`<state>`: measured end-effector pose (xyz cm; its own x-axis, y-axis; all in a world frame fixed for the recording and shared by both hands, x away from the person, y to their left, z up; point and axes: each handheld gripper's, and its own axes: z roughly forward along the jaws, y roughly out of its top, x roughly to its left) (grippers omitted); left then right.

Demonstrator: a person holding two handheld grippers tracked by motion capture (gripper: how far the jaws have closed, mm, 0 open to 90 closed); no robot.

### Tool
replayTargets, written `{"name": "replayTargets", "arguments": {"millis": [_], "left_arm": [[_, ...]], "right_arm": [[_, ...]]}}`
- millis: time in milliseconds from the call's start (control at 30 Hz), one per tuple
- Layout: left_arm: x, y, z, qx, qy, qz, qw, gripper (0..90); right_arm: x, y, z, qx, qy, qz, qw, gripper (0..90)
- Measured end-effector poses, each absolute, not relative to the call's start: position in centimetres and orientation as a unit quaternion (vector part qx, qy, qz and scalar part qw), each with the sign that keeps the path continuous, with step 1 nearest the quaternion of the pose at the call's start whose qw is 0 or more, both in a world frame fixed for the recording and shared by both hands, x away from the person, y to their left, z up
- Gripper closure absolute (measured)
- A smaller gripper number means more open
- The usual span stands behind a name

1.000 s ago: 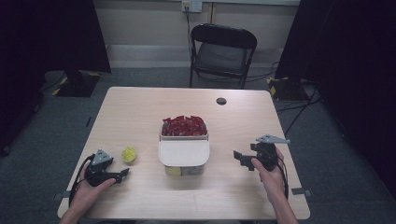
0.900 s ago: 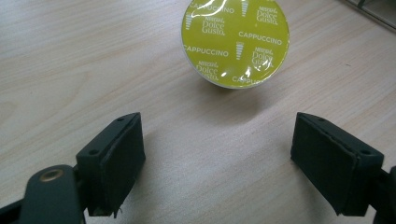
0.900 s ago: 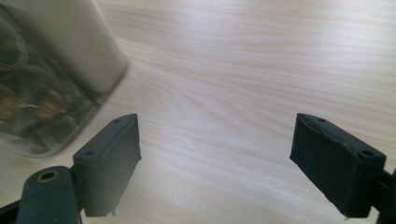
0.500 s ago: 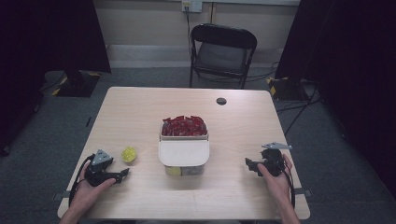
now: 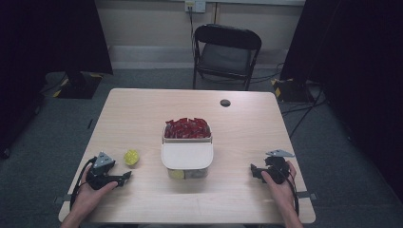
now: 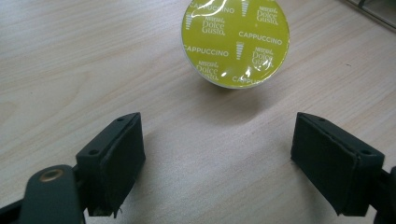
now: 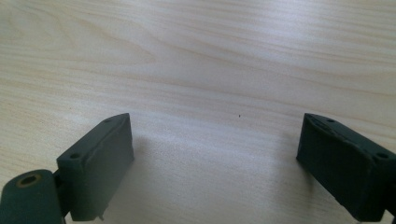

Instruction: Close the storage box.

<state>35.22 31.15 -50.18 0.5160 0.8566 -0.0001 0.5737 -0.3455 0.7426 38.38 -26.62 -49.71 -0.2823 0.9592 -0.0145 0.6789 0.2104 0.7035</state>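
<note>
While both grippers gape empty, the capsule (image 6: 235, 41) shows yellow-green foil — printed "Cappuccino".

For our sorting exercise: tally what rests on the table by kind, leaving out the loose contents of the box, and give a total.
Yellow capsule: 1
Box: 1
Left claw: 1
Right claw: 1
Total: 4
The red heap inside the box is too small to count.

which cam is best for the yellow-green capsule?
Left gripper view: the capsule sits just ahead of the open jaws, its Cappuccino lid print readable. High view shows it as a small yellow blob beside the left gripper. Right gripper view faces bare table.
</note>
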Motion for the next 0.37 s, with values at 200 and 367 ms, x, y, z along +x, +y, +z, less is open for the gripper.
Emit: {"name": "replayTargets", "arguments": {"millis": [200, 367], "left_arm": [[35.21, 31.11, -50.19, 0.794, 0.451, 0.2, 0.355, 16.7], [35.21, 31.13, -50.18, 0.795, 0.45, 0.2, 0.354, 16.7]], "right_arm": [[38.27, -26.64, -50.05, 0.549, 0.736, 0.312, 0.242, 7.1], [38.28, -26.63, -50.06, 0.55, 0.736, 0.312, 0.243, 6.9]]}}
